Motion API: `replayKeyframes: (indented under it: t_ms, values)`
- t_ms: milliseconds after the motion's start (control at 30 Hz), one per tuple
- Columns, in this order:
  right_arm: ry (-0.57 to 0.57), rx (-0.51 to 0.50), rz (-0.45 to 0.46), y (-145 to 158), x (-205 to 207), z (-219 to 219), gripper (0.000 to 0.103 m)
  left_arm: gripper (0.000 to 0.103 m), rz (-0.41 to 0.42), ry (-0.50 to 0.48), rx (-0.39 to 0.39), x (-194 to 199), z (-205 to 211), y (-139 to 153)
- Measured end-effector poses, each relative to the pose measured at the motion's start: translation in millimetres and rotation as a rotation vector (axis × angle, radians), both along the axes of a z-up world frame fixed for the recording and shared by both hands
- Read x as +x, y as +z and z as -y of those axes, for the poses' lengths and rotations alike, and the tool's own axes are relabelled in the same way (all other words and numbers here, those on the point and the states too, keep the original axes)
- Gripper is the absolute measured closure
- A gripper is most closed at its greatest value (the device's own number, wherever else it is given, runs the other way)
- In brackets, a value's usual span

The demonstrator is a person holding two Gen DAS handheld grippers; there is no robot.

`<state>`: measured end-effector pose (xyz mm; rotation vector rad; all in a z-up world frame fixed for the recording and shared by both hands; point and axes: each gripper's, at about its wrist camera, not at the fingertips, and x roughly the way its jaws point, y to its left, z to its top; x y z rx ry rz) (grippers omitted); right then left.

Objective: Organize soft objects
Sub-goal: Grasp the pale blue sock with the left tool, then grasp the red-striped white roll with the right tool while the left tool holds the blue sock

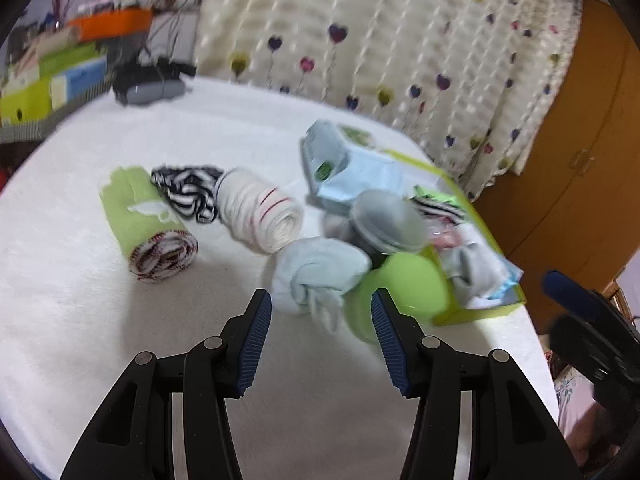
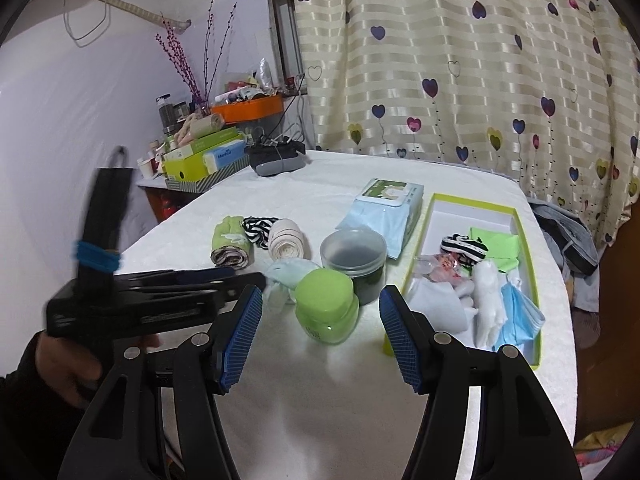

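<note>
Three rolled cloths lie in a row on the white-covered table [image 2: 304,392]: a lime-green rolled towel with a red-patterned lining [image 1: 150,224], a crumpled black-and-white striped cloth [image 1: 188,192] and a cream rolled cloth with thin red stripes [image 1: 260,210]. In the left wrist view both rolls have their long axes running from far left to near right, spiral ends facing the camera; the striped cloth sits between them, touching both.

A fourth soft piece, a pale blue bundled cloth [image 1: 316,276], lies just ahead of the left gripper [image 1: 320,312], its loose tail pointing down toward the fingers. The left gripper's jaws are spread wide and hold nothing. The right gripper [image 2: 320,308] also stands wide apart and empty, with a small lime-green lidded jar [image 2: 326,304] sitting between its fingertips' line of sight, untouched.

Only the right wrist view is sharp enough to show the shallow lime-green-edged white box [image 2: 516,216] clearly: inside are a second striped cloth, a green folded piece, white items and a blue face mask. It also shows the left gripper from the side, and two jars in all, the second a clear round plastic jar with dark contents [image 2: 354,260], plus one pale blue wet-wipes pack [image 2: 384,208].
</note>
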<state>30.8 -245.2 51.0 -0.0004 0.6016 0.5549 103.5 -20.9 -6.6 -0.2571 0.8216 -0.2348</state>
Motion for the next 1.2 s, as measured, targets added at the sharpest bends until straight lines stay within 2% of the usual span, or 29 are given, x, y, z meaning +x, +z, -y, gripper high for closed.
replayKeyframes:
  t_ms: [133, 533, 567, 633, 733, 967, 1200]
  values:
    - [0.005, -0.005, -0.011, -3, 7, -2, 0.041, 0.052, -0.037, -0.014, -0.02, 18, -3, -14]
    - [0.025, -0.009, -0.026, -5, 27, -12, 0.041, 0.052, -0.057, -0.038, -0.066, 38, 0, -29]
    - [0.026, -0.01, -0.026, -4, 28, -13, 0.041, 0.053, -0.055, -0.037, -0.073, 38, 0, -30]
    - [0.028, -0.012, -0.027, -4, 30, -14, 0.041, 0.069, -0.047, -0.044, -0.081, 37, 0, -30]
    - [0.03, -0.015, -0.028, -4, 33, -17, 0.041, 0.078, -0.041, -0.038, -0.091, 33, -3, -29]
    - [0.054, -0.025, -0.019, 1, 39, -28, 0.041, 0.079, -0.025, -0.014, -0.126, 12, -17, -24]
    - [0.09, -0.035, -0.003, 10, 49, -50, 0.041, 0.079, -0.002, 0.001, -0.128, -15, -33, -16]
